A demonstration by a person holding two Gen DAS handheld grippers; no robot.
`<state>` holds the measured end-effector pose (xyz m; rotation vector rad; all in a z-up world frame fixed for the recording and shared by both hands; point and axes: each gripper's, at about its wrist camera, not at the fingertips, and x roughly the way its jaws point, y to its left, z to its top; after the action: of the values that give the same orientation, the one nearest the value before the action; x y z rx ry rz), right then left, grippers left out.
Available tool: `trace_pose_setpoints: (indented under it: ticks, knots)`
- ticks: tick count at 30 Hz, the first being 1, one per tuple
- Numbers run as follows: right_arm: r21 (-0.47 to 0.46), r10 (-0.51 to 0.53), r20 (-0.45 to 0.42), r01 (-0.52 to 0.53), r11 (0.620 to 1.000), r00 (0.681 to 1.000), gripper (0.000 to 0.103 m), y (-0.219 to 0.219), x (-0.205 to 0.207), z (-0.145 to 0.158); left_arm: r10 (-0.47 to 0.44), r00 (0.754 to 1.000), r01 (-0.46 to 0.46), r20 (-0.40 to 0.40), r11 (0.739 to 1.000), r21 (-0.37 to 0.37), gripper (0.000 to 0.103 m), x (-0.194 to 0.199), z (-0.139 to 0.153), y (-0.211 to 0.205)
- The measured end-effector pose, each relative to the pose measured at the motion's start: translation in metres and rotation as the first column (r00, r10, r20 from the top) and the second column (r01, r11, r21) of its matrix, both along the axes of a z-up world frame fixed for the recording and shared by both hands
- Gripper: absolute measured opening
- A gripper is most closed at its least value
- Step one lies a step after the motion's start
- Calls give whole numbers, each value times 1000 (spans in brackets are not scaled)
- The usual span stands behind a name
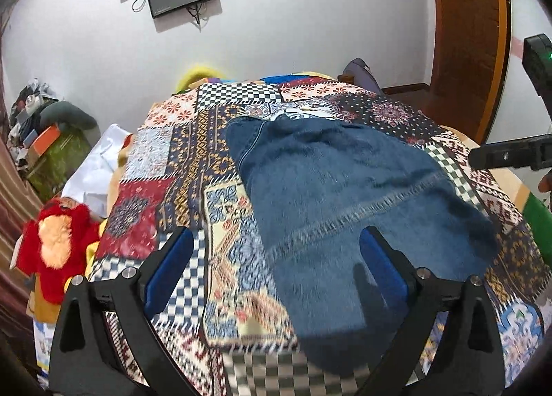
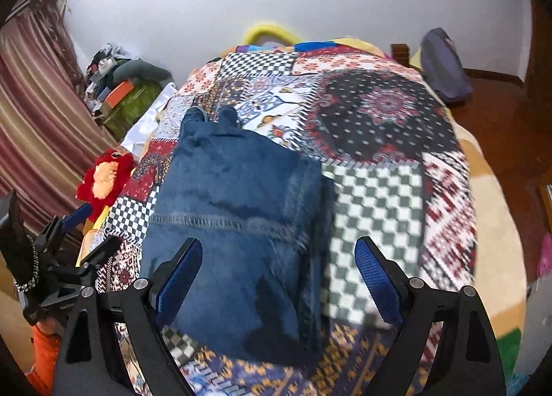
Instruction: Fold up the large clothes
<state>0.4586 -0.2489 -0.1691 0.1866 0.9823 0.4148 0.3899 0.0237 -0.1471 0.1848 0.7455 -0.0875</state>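
Both grippers hang over the bed with their blue-padded jaws spread wide and nothing between them — the left gripper (image 1: 276, 264) above the near end of the jeans (image 1: 348, 195), the right gripper (image 2: 279, 275) above the same end from the other side. The jeans lie on the patchwork bedspread (image 1: 179, 168), already doubled lengthwise by the look of it, legs stacked, one long edge running away toward the wall. I'd say a fold has just been laid and the hands are between grabs. Next comes a crosswise fold, I'd guess: each gripper needs to come down on a corner of the near end, pinch through both layers, and carry it toward the far end without dragging the lower layer askew.

From the left wrist you see a stitched seam crossing the denim, and the right tool's black body poking in at the edge. The right wrist view shows what that one can't: the stacked side edge of the fold, the two rounded bits at the far end, and the left tool held off beside the red plush toy (image 2: 103, 175).
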Motion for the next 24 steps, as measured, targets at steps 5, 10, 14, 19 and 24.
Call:
trace_pose_setpoints:
  ticks: [5, 10, 14, 19, 24]
  knots:
    - [4, 40, -57, -39, 999, 998, 89, 17, 38, -26, 24, 996, -28, -84, 999, -44, 98, 44, -28, 8]
    - [-6, 0, -169, -1, 1000, 986, 89, 11, 77, -67, 58, 990, -72, -130, 992, -106, 102, 86, -47, 27]
    - [-15, 32, -143, -35, 999, 989, 89, -2, 93, -77, 86, 983, -118, -161, 973, -200, 103, 106, -48, 48]
    - [-44, -72, -50, 70, 997, 996, 89, -21, 90, -55, 154, 972, -190, -175, 958, -212, 103, 113, -38, 78]
    - [13, -14, -74, 15, 1000, 997, 89, -22, 78, -40, 70, 967, -144, -245, 943, -300, 103, 99, -36, 88]
